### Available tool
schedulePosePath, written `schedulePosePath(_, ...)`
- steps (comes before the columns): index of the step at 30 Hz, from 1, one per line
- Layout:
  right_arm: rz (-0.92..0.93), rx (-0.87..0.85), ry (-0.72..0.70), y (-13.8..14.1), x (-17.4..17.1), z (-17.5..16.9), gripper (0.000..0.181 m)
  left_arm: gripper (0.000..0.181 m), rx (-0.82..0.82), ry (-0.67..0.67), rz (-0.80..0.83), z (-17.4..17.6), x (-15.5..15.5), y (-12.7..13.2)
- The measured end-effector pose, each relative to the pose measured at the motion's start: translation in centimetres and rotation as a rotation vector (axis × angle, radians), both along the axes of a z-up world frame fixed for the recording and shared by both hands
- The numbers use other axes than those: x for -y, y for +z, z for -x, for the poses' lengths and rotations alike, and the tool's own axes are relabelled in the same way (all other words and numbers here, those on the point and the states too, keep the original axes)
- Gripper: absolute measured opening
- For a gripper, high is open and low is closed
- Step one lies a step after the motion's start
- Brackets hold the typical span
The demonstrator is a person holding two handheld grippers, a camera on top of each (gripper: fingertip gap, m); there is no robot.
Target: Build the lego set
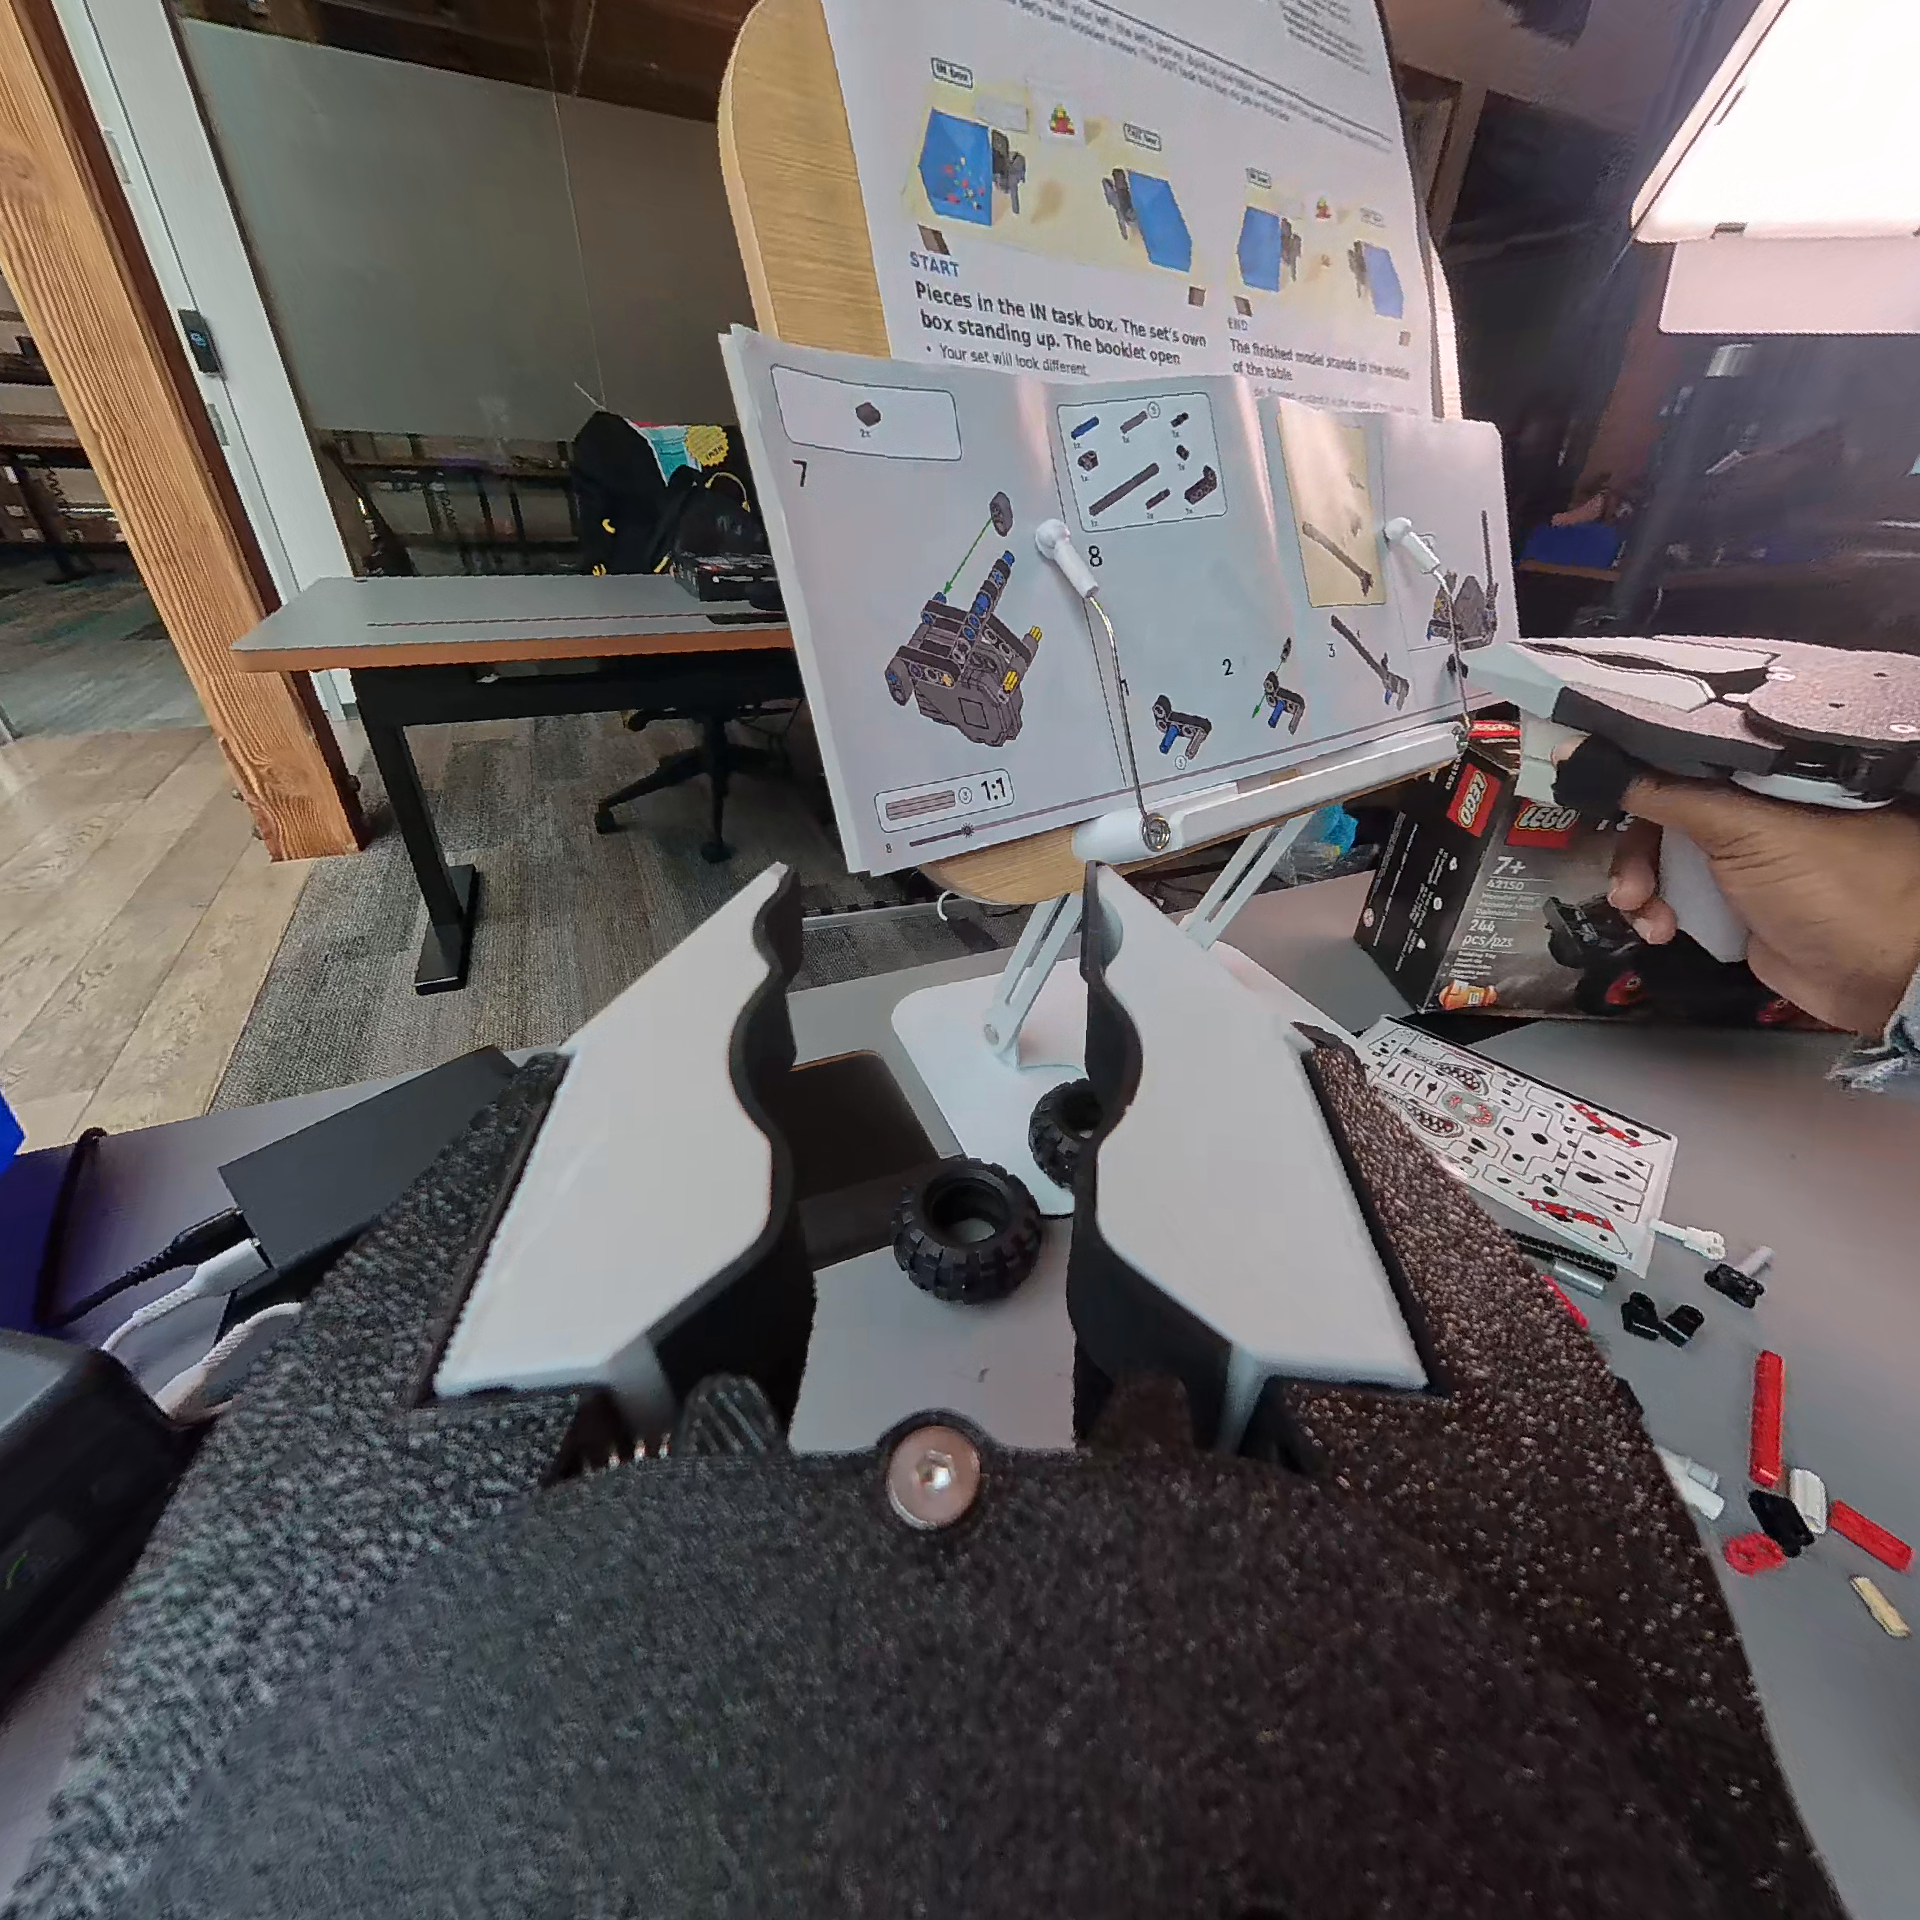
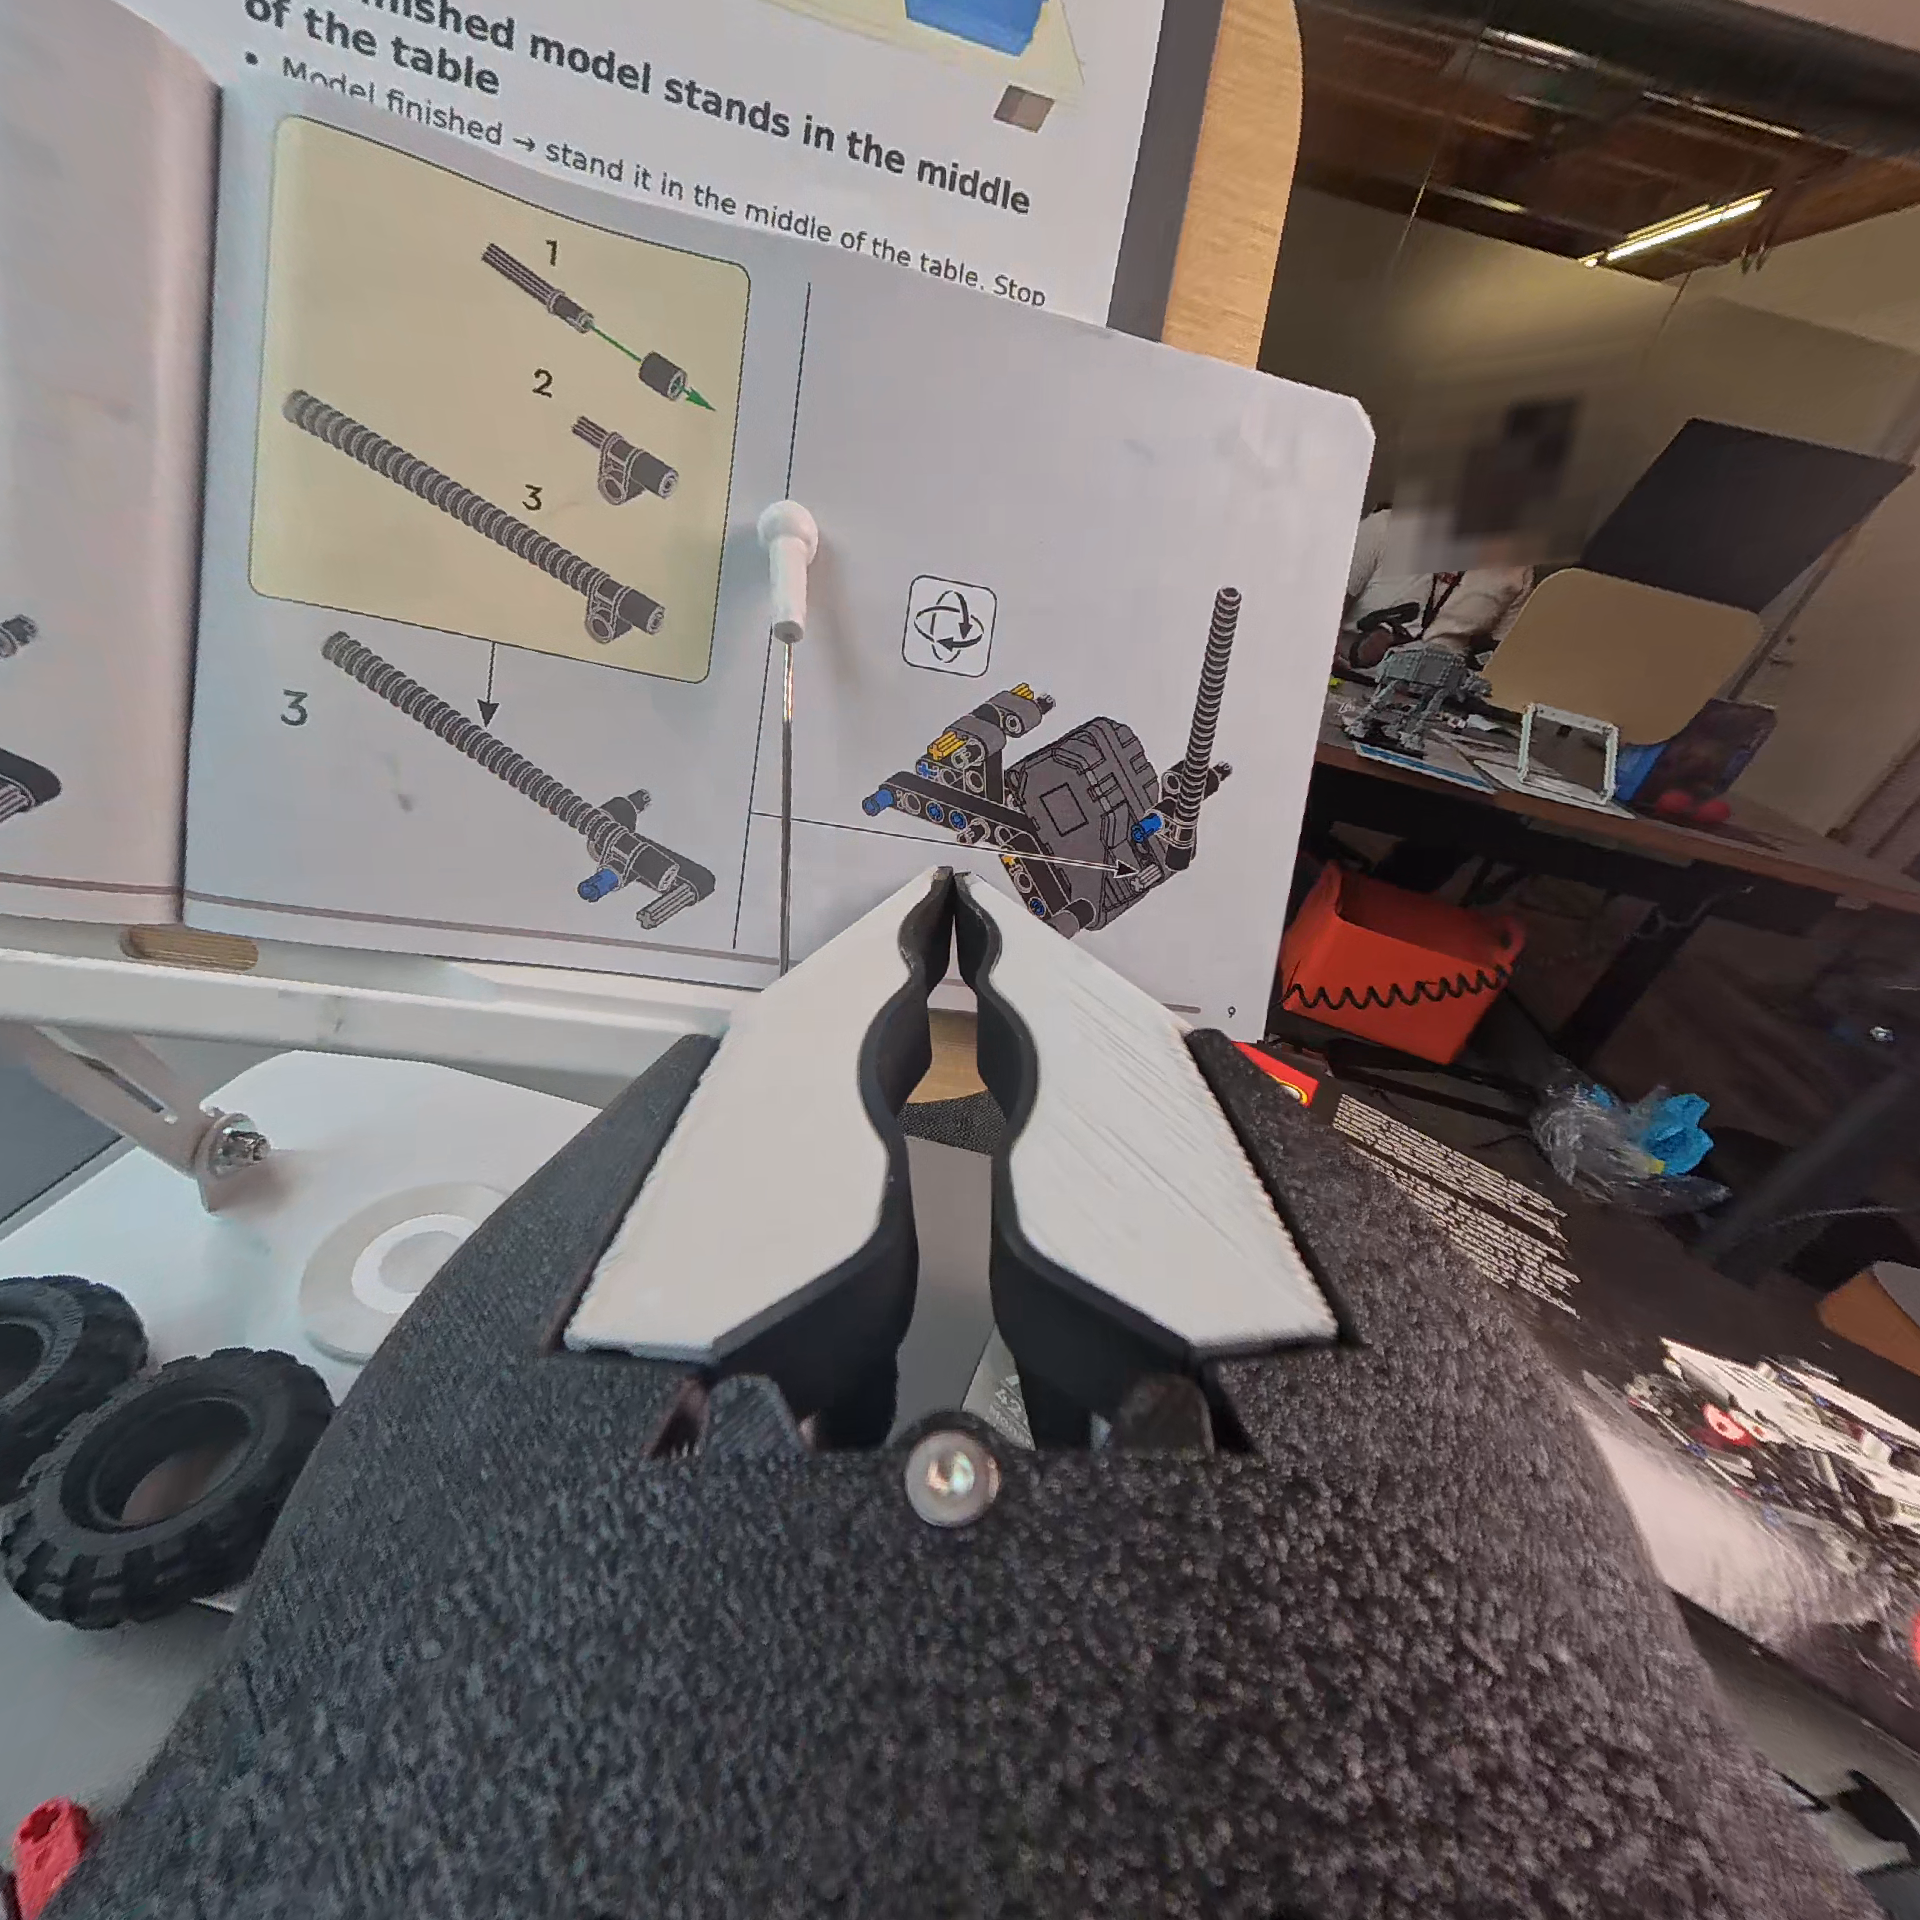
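Observation:
The instruction booklet [image 1: 1039, 613] stands open on a white and wood stand [image 1: 966, 1039]. My left gripper [image 1: 940, 894] is open and empty, above the table before the stand. A black tyre [image 1: 966, 1231] lies between its fingers on the table below, and a second tyre [image 1: 1060, 1127] is partly hidden behind the right finger. My right gripper [image 2: 951, 881] is shut, its tips close against the booklet's right page [image 2: 1039, 582]; nothing shows between them. It also shows in the left wrist view [image 1: 1486, 675], held by a hand. Two tyres [image 2: 166, 1475] lie at the lower left.
The black set box [image 1: 1475, 904] stands right of the stand. A sticker sheet [image 1: 1507, 1132] and loose red, black and white pieces [image 1: 1766, 1455] lie on the grey table at right. A black power brick and cables [image 1: 343, 1174] lie at left. White page clips [image 2: 787, 582] hold the booklet. The gap from one gripper's tips to the other's is roughly 35 cm.

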State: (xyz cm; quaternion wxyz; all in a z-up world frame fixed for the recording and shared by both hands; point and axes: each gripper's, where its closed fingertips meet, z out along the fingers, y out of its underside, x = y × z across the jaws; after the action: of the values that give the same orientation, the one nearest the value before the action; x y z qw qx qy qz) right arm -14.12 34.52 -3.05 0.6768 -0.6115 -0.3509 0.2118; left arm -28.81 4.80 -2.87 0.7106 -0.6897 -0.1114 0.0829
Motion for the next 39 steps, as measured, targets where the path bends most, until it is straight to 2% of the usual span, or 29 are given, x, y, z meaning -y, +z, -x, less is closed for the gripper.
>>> schedulePosePath(4,0.046,0.017,0.051,0.0,-0.1,0.1,0.0,0.054,-0.034,-0.007,0.017,-0.5,-0.8,-0.2)
schedulePosePath(11,0.12,0.156,0.166,-0.1,-0.1,0.2,0.0,0.055,-0.019,-0.036,0.0,-1.9,-1.7,-0.2)
schedulePosePath(18,0.067,0.258,0.177,0.0,-0.5,0.6,0.0,0.055,-0.011,-0.055,0.009,-4.3,-0.2,-0.4)
schedulePosePath(21,0.049,0.225,0.143,0.4,-0.5,0.0,0.001,0.055,-0.006,-0.059,0.032,-5.7,1.8,-0.7)
schedulePosePath(23,0.011,0.103,0.105,2.2,0.0,-1.0,0.001,0.055,0.007,-0.053,0.041,-6.7,3.6,-1.1)
schedulePosePath(25,-0.041,-0.013,0.159,4.3,2.6,-1.0,0.005,0.053,0.036,-0.039,0.034,-7.7,5.5,-1.8)
schedulePosePath(27,-0.069,-0.075,0.269,5.7,6.3,0.5,0.009,0.052,0.064,-0.016,0.019,-8.6,6.9,-2.9)
schedulePosePath(29,-0.115,-0.086,0.368,6.8,10.2,2.7,0.004,0.05,0.061,0.019,0.014,-8.9,7.7,-4.4)
schedulePosePath(32,-0.133,-0.061,0.44,7.8,14.3,6.6,0.0,0.05,0.027,0.037,0.065,-9.1,7.6,-6.0)
schedulePosePath(35,-0.077,-0.049,0.454,8.3,15.9,10.2,0.0,0.05,-0.014,0.046,0.069,-9.0,7.7,-6.0)
schedulePosePath(39,-0.08,0.015,0.416,7.8,15.2,13.6,0.0,0.05,-0.048,0.033,0.075,-9.5,8.0,-5.8)
